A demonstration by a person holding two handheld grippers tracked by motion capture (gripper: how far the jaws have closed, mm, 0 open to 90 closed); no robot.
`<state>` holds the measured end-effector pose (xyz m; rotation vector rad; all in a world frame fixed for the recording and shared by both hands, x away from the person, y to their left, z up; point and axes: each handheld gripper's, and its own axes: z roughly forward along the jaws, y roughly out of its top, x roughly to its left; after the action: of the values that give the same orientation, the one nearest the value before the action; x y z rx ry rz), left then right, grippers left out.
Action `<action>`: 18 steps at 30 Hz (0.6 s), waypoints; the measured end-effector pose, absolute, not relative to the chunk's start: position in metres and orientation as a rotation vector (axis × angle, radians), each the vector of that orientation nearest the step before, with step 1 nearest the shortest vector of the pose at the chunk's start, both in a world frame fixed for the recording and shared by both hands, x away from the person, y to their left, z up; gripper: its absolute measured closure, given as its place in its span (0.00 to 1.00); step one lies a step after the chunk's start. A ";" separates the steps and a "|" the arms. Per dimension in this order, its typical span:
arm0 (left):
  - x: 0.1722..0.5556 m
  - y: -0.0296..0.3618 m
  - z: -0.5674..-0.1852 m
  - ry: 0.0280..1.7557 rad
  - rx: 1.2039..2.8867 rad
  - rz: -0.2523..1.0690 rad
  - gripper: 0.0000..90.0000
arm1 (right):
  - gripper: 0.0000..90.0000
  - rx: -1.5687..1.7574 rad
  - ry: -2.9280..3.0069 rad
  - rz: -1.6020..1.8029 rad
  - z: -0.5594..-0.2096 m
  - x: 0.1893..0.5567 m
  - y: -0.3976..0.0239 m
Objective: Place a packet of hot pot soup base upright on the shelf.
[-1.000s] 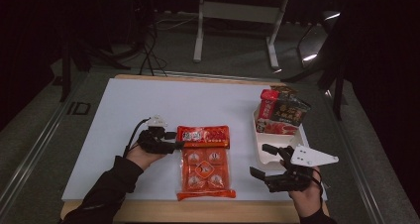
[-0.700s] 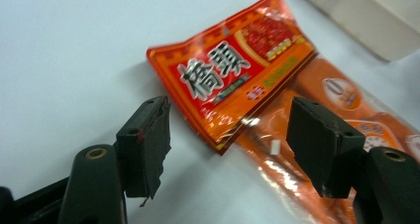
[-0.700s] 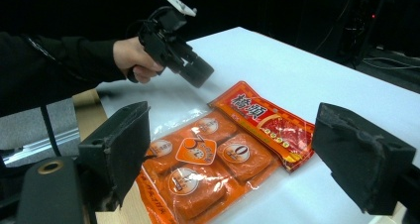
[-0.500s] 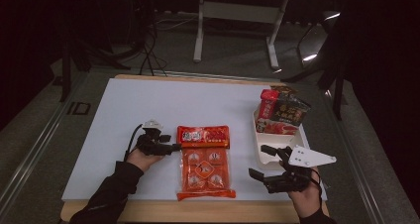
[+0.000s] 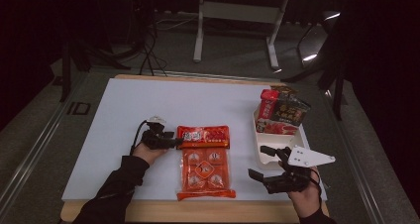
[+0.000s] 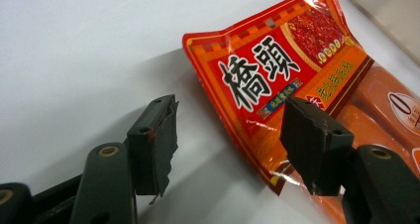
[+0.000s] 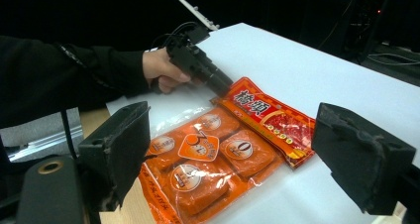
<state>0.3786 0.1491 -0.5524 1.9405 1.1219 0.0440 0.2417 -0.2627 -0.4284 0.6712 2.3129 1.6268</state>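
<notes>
L gripper (image 6: pixel 225 149) has sunk to the table (image 5: pixel 124 115); fingers (image 6: pixel 156 142), just narrowing, released astride the red seasoning packet's (image 6: pixel 277 75) corner, ready to pinch; R gripper (image 5: pixel 270 165) waits, fingers released.

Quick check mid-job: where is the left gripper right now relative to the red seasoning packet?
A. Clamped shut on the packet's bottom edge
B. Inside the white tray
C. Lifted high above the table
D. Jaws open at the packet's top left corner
D: the left gripper has its jaws apart, straddling the corner of the red seasoning packet, with no pad pressing on it.
</notes>
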 end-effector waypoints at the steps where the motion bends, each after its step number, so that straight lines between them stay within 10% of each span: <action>1: 0.379 0.149 -0.552 1.122 1.940 0.044 0.48 | 0.17 0.668 2.316 1.626 -0.429 0.242 -0.262; 18: 0.385 0.121 -0.551 1.054 2.009 -0.035 0.71 | 0.17 0.663 2.323 1.634 -0.429 0.242 -0.261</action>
<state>0.3854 0.1211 -0.5509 2.0089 1.0543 -0.0351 0.2418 -0.2613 -0.4286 0.6627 2.3233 1.6335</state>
